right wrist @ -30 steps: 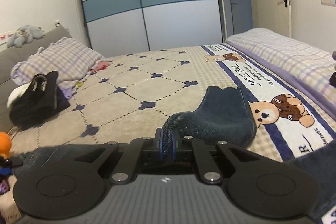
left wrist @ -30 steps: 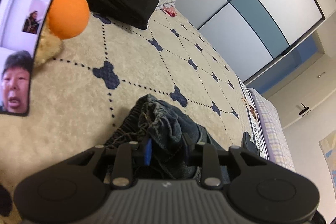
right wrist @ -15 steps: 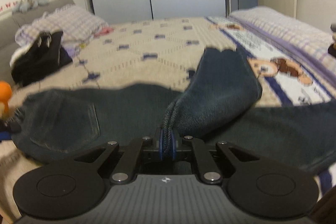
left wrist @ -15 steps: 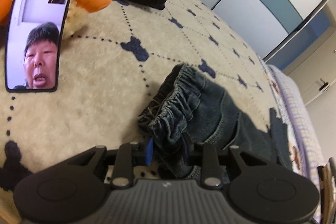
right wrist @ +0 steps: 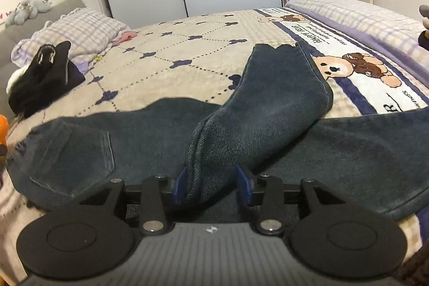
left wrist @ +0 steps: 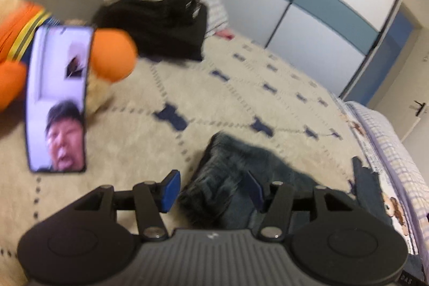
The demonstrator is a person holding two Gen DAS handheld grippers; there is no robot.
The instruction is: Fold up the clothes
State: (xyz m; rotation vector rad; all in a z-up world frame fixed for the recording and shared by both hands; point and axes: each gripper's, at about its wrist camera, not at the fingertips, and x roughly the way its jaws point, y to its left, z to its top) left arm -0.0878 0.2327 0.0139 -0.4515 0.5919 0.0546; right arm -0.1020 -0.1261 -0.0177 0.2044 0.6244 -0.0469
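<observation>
Your dark denim jeans [right wrist: 166,141] lie flat on the quilted bedspread [right wrist: 187,44], one leg folded back – soft, ribbed seam uppermost. Right gripper [right wrist: 211,184]: jaws opening, seam between them, loose. Left gripper [left wrist: 211,188]: jaws opening astride the gathered waistband – released

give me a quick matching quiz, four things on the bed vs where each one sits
Things:
1. jeans
2. phone
3. black clothes
4. teddy bear print

Places:
A. propped against the orange plush toy
B. heaped in front of the checked pillow
C. spread flat across the near bedspread, one leg folded over
D. on the white band beside the folded leg's hem

Pairs: 1-C, 2-A, 3-B, 4-D
</observation>
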